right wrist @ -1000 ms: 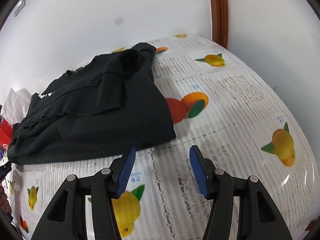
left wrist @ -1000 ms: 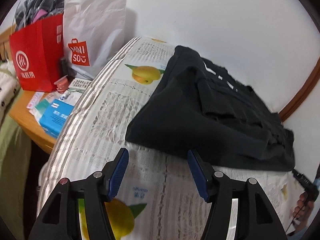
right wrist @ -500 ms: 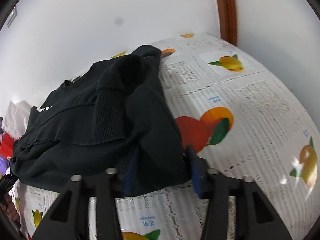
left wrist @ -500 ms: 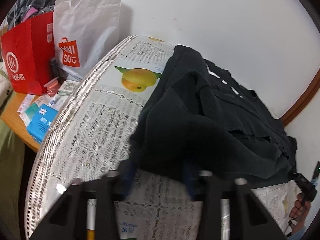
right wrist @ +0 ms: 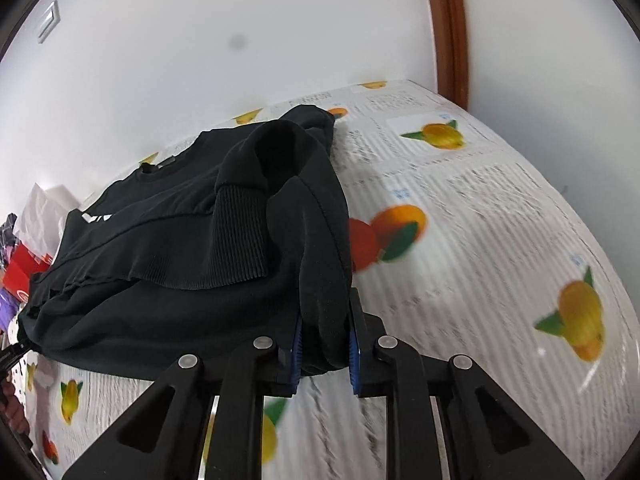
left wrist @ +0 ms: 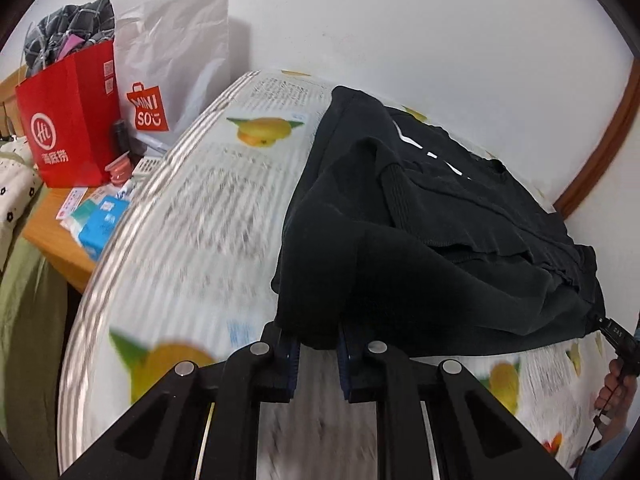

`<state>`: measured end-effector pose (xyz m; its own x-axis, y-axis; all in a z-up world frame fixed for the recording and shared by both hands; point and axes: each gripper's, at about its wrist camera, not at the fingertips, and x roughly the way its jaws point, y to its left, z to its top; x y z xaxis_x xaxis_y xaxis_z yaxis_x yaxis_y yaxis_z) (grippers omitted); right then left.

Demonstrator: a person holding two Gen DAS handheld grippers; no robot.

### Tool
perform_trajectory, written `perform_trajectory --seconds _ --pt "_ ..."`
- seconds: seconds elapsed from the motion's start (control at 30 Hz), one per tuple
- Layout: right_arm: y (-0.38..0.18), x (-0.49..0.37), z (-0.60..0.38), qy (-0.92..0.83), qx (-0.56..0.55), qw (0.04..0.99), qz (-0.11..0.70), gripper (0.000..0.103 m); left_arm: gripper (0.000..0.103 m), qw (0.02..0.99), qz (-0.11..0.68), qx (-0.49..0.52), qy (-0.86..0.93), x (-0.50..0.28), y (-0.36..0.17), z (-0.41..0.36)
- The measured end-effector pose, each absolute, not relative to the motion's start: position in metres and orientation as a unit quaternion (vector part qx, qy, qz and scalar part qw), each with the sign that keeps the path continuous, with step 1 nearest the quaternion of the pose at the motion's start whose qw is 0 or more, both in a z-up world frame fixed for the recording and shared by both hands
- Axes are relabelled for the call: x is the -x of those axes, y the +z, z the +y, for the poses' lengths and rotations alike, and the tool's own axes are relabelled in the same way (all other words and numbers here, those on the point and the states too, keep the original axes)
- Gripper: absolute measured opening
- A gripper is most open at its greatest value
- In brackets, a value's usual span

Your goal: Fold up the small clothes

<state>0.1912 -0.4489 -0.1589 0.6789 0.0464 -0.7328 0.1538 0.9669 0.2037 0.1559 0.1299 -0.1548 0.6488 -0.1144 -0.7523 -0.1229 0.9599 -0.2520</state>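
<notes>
Closing on bunched black cloth, the left gripper (left wrist: 317, 354) pinches the sweater's (left wrist: 420, 236) near corner, and only its view takes in the red bag (left wrist: 70, 120), the white bag (left wrist: 176, 60) and a hand (left wrist: 618, 384) at the far right. The right gripper (right wrist: 324, 350), also closing, nips the opposite near corner, with a wooden frame (right wrist: 450, 28) behind. Both point steeply down at the fruit-print tablecloth (right wrist: 500, 240), where the sweater lies folded, ribbed cuff on top.
</notes>
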Motion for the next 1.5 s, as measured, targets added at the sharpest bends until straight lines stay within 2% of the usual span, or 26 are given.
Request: perform_trajectory --seconds 0.6,0.7,0.77,0.9,1.03,1.13,1.33,1.43,1.5 --pt "-0.152 -0.094 -0.444 -0.065 -0.101 0.905 0.408 0.020 0.017 0.897 0.421 0.131 -0.025 -0.063 -0.162 0.115" --pt "-0.148 -0.086 -0.444 -0.074 -0.096 0.900 0.419 0.029 0.022 0.899 0.417 0.131 -0.034 -0.056 -0.157 0.117" --pt "-0.142 -0.079 -0.445 -0.073 -0.095 0.902 0.414 0.029 0.028 0.906 0.403 0.127 -0.032 -0.050 -0.148 0.118" --pt "-0.125 -0.071 -0.437 -0.072 -0.078 0.914 0.392 0.030 0.032 0.916 0.382 0.114 -0.045 -0.041 -0.127 0.116" --pt "-0.111 -0.071 -0.422 -0.053 -0.065 0.926 0.369 0.034 0.050 0.926 0.358 0.106 -0.065 -0.043 -0.108 0.107" --pt "-0.107 -0.077 -0.410 -0.035 -0.066 0.930 0.361 0.040 0.050 0.929 0.352 0.087 -0.076 -0.052 -0.102 0.092" --pt "-0.119 -0.100 -0.402 -0.039 -0.082 0.925 0.368 0.041 0.050 0.918 0.379 0.083 -0.080 -0.088 -0.116 0.077" --pt "-0.129 -0.111 -0.409 -0.040 -0.119 0.918 0.376 0.041 0.047 0.909 0.396 0.103 -0.084 -0.104 -0.125 0.081" --pt "-0.134 -0.121 -0.412 -0.043 -0.133 0.914 0.381 0.041 0.041 0.902 0.408 0.115 -0.084 -0.116 -0.131 0.083"
